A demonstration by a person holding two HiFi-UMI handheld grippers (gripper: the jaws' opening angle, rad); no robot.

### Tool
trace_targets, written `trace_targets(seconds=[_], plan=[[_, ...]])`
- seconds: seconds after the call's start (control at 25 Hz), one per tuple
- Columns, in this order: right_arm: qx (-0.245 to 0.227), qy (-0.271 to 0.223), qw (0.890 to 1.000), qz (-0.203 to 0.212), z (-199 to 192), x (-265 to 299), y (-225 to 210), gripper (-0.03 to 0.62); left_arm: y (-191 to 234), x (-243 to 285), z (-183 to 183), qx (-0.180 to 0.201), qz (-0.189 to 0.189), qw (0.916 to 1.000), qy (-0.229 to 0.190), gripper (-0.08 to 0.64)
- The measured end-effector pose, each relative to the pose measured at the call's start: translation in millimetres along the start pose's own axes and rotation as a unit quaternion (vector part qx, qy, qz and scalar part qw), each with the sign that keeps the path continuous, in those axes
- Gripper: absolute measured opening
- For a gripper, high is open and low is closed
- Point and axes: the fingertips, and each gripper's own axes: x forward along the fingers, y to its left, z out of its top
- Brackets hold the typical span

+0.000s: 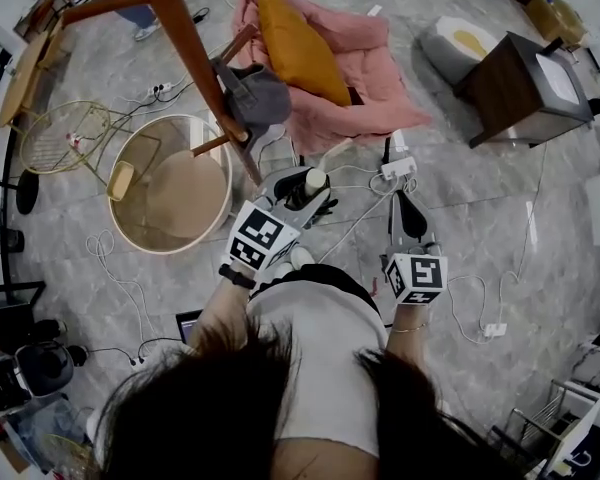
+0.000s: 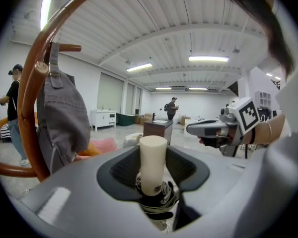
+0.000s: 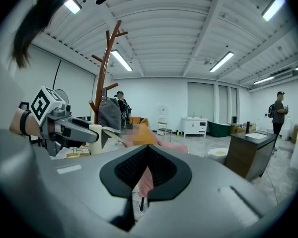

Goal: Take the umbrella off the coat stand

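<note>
L claw (image 2: 155, 168) on umbrella handle (image 2: 153, 150)

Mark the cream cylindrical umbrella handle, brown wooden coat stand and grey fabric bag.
cream cylindrical umbrella handle (image 2: 153, 162): left gripper view, its side.
brown wooden coat stand (image 2: 24, 93): left gripper view, main pole.
grey fabric bag (image 2: 64, 118): left gripper view, front.

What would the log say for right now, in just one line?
left tool: shut on umbrella | right tool: shut, empty | umbrella: off coat stand | bag: hangs on coat stand
</note>
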Motion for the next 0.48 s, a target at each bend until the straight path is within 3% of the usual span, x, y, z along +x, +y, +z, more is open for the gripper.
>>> trace_targets(seconds=[0.48], plan=[[-0.003,-0.002,1.0,0.016,3.4,10.8,8.0,0.003,9.1,-9.0,1.2,-0.005,0.017,0.9998,0.0,0.21]])
